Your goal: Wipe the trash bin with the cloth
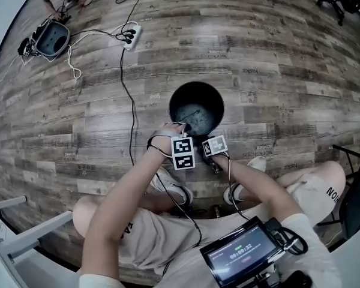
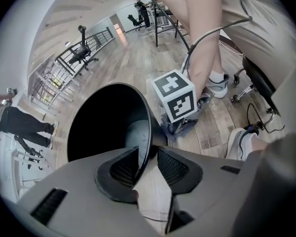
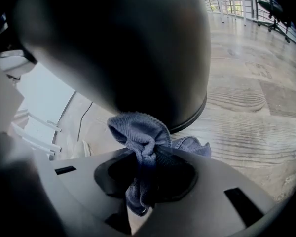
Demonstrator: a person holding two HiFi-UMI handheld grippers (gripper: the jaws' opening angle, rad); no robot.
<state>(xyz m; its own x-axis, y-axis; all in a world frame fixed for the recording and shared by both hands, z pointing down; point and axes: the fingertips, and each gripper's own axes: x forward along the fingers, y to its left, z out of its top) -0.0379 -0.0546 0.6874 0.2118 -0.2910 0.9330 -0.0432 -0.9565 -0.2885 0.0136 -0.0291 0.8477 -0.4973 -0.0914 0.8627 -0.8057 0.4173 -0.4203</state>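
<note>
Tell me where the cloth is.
In the right gripper view, the cloth is pinched by the right gripper, pressed against the outer wall of the trash bin, near its base.

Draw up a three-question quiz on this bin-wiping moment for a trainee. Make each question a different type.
1. True or false: the left gripper is clamped on the rim of the trash bin.
2. What does the right gripper hold? A) a sponge B) a blue cloth C) nothing
3. Fill in the blank: the blue cloth presses against the trash bin's ____ wall, low down near the floor.

Key: 1 true; 2 B; 3 outer.
</note>
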